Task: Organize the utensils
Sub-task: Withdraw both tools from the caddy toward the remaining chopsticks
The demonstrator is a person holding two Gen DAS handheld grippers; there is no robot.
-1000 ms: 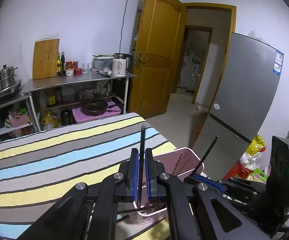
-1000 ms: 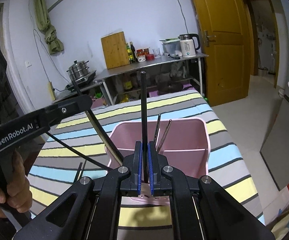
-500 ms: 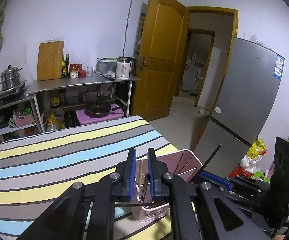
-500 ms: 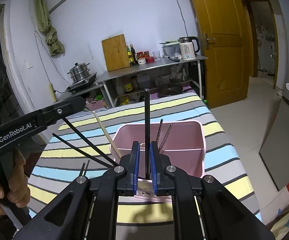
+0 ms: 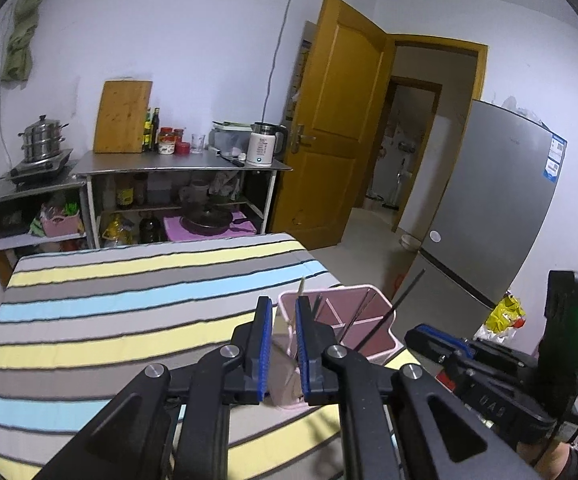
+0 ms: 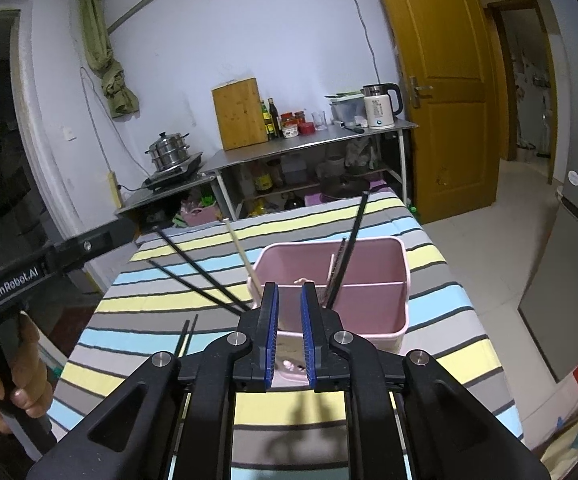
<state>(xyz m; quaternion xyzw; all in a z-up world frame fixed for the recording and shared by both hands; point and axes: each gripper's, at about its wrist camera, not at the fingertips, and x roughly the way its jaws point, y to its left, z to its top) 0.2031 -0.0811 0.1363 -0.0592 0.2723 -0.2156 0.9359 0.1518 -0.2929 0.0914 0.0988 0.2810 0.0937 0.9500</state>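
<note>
Currently, with both the left gripper [image 5: 280,344] and the right gripper [image 6: 289,332] parted and empty, several chopsticks [image 6: 347,254] stand in the pink bin [image 6: 373,322], while a black pair [image 6: 187,334] left of it awaits collection.

bin top: chopsticks [image 6: 345,256] lean out of the pink bin [image 6: 369,320], crossing its opening
left of bin: black chopsticks [image 6: 193,268] slant across
beyond bin: bare striped tablecloth [image 5: 129,304]

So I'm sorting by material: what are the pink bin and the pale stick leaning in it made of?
The pink bin looks like moulded plastic: even colour, soft sheen, thin divider walls. The pale stick looks like wood or bamboo, matte and tan beside the black chopsticks; which of the two is unclear.
</note>
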